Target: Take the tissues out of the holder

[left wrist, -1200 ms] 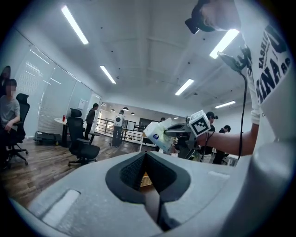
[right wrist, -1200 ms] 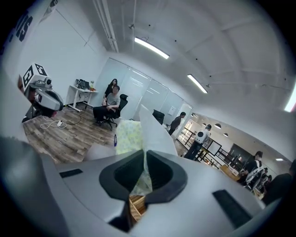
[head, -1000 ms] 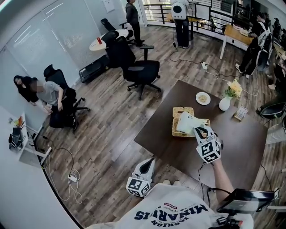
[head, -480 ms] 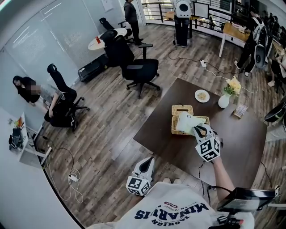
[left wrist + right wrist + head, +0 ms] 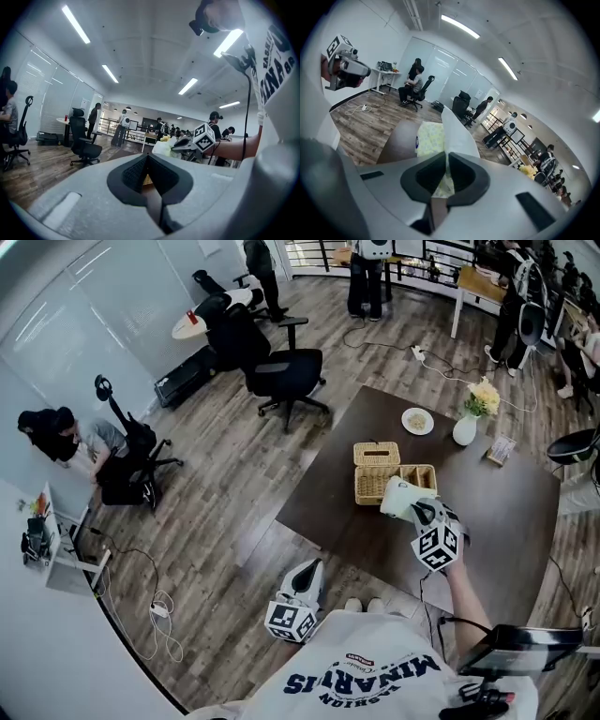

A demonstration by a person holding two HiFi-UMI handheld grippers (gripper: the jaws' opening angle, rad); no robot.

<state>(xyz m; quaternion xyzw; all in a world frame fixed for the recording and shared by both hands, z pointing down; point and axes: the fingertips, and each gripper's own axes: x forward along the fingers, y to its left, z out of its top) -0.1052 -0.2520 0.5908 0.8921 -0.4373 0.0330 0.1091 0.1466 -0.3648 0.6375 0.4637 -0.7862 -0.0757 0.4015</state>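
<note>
Right gripper [image 5: 446, 164]: jaws clenched on a soft pale-yellow and white tissue pack [image 5: 433, 136], with one white sheet standing up from it. In the head view the pack [image 5: 397, 495] is outside the woven wicker holder [image 5: 367, 488], at its near right corner, above the dark brown table [image 5: 506, 521]. Whether the pack touches the holder cannot be determined.

Left gripper [image 5: 147, 161]: jaws pressed together, nothing between them. It is off the table's near edge, over the wood-plank floor [image 5: 216, 512], well apart from the holder.

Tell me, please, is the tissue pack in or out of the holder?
Out: the right gripper grips the tissue pack in front of the holder, not inside it.
</note>
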